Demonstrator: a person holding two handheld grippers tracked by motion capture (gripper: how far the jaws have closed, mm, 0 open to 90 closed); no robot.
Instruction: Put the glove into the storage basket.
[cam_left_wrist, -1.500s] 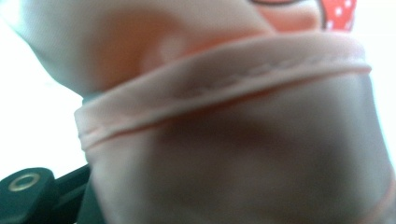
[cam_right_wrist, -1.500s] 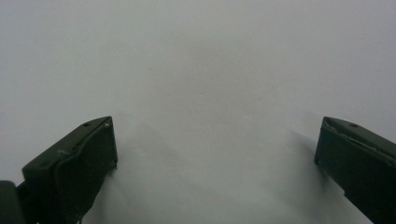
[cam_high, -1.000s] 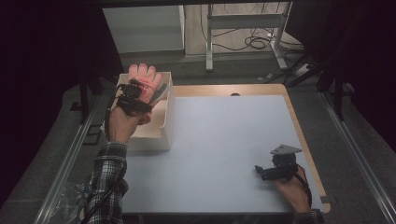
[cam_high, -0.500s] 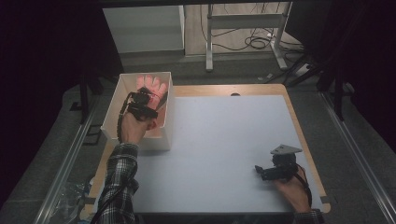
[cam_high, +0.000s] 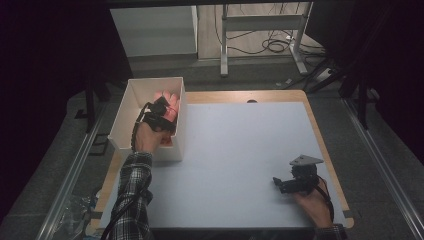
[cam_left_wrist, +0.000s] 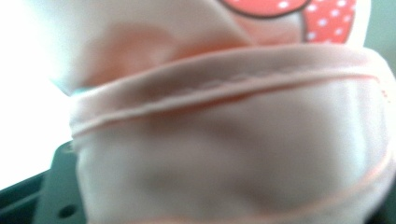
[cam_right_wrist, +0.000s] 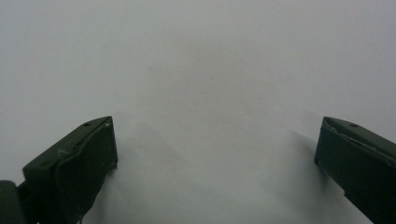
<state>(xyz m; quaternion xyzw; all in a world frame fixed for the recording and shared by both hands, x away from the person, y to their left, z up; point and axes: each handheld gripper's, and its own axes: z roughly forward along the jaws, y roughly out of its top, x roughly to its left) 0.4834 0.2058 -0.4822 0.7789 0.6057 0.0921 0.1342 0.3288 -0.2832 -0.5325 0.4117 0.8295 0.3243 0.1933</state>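
Resting nearest the person, at the near right of the white table top (cam_high: 235, 165): right gripper (cam_high: 278, 183), held in the right hand (cam_high: 314, 204), grey three-cornered plate on top, its front turned toward the table's middle. The right gripper view has both black jaws set wide apart over bare white surface, nothing between them.

Item, near left: plaid sleeve (cam_high: 131, 200) reaching forward from the bottom edge, ending in the left hand (cam_high: 148, 139) at the near end of the box.

Item, left edge of the table: white rectangular box (cam_high: 125, 117), open at the top, long side running away from the person, its right wall just beside the white table top.

Item, inside that box: left gripper (cam_high: 161, 106), lowered below the rim, pressed against a pink cloth (cam_high: 170, 100). In the left gripper view the pink cloth (cam_left_wrist: 233, 154) lies hard against the lens: pale pink fabric with a stitched hem, and at the top a red patch with white dots. Jaws hidden behind the fabric; whether they clasp it cannot be told.

Item, farther: wooden table border (cam_high: 240, 96) along the far edge.

Item, farthest: grey floor, a metal frame stand (cam_high: 260, 30), and loose black cables (cam_high: 270, 46).
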